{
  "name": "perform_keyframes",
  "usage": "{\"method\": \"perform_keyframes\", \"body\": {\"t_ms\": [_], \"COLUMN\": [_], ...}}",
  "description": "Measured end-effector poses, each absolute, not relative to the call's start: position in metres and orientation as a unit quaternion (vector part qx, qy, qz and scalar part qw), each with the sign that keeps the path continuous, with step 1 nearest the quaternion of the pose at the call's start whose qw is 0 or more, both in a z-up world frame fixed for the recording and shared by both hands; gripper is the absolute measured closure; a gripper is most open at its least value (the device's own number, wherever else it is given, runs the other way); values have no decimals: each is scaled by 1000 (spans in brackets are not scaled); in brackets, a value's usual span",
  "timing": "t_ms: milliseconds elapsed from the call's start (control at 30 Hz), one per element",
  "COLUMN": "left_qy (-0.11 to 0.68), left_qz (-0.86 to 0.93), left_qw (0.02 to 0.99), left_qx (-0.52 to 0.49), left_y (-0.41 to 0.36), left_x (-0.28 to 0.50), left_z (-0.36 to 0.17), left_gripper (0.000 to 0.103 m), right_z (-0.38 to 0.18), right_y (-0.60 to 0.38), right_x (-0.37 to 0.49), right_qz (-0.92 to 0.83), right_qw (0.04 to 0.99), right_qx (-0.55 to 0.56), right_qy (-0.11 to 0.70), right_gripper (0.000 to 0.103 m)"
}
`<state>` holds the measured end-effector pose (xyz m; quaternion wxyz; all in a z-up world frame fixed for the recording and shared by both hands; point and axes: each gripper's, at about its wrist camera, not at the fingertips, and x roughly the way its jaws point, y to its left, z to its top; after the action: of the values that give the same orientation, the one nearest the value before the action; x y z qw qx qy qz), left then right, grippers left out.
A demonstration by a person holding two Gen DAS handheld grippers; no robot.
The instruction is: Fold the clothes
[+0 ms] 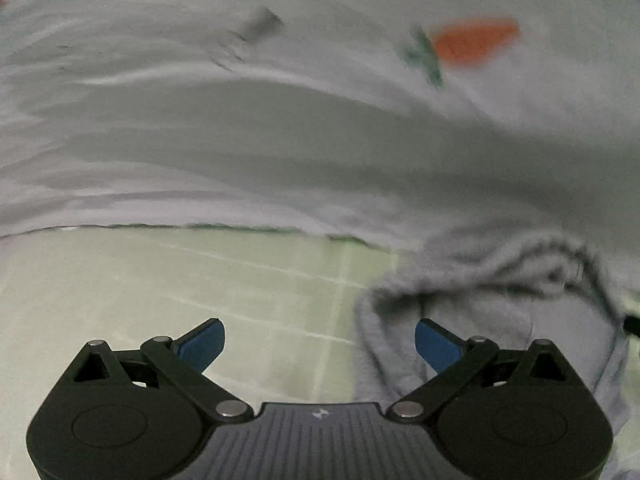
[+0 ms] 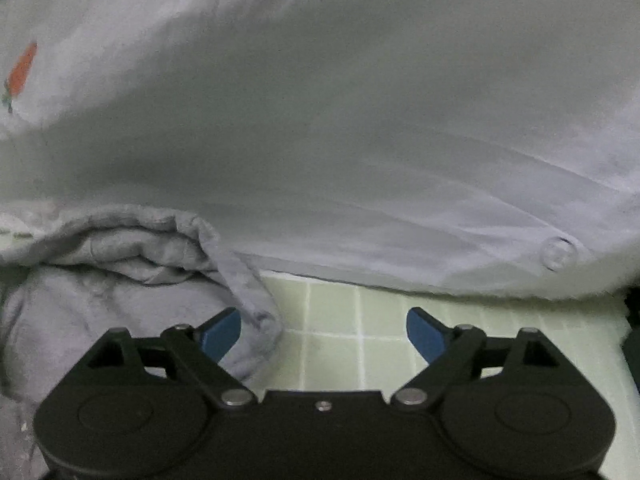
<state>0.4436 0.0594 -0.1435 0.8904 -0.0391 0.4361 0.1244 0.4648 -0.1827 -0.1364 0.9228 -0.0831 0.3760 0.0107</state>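
- My left gripper (image 1: 320, 340) has its jaws spread wide, nothing between the blue pads; it sits low over the green mat (image 1: 160, 300).
- My right gripper (image 2: 324, 330) is the same: jaws apart, holding nothing, over the mat's white grid lines.
- White shirt (image 1: 280, 140) lies spread on the mat just ahead of both grippers, its near edge running across both views. Whether it is already part-folded I cannot tell; the edge fits either a hem or a fold line.
- Grey garment (image 2: 120, 280) lies bunched between the two grippers, touching the shirt's edge, with one flap hanging down by my right gripper's left pad.
- Handling, my guess: both pieces are thin, soft, light cloth that will sag and slide on the mat. A pinch at an edge or corner looks best, not mid-panel.
- The shirt's near edge is the reachable hold. A small round button (image 2: 558, 254) sits near it on the right.
- Print: an orange carrot (image 1: 476, 42) with green leaves, plus a dark mark (image 1: 256, 30) too blurred to read.
- No readable brand, label or writing.
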Motion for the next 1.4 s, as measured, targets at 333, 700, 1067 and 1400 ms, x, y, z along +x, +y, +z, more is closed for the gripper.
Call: {"method": "perform_keyframes", "body": {"t_ms": [333,700,1067,1400], "left_qy": [387,326,341,400], "left_qz": [187,162,156,153], "left_qw": [894,922,920,898], "left_qx": [-125,-133,-116,-101], "left_y": [105,95,107,103], "left_x": [433,336,246,204], "left_z": [-138,-68,-51,-87], "left_gripper": [2,2,2,2], "right_z": [-129,-53,-30,-47], "right_y": [-214,-233,-243,-242], "right_x": [466,355,263,217], "right_qz": [-50,-63,-53,-51], "right_qw": [930,957,961,951], "right_qx": [-56,-55,-65,-57], "right_qy": [361,279,262,299], "right_gripper": [10,10,10,10]}}
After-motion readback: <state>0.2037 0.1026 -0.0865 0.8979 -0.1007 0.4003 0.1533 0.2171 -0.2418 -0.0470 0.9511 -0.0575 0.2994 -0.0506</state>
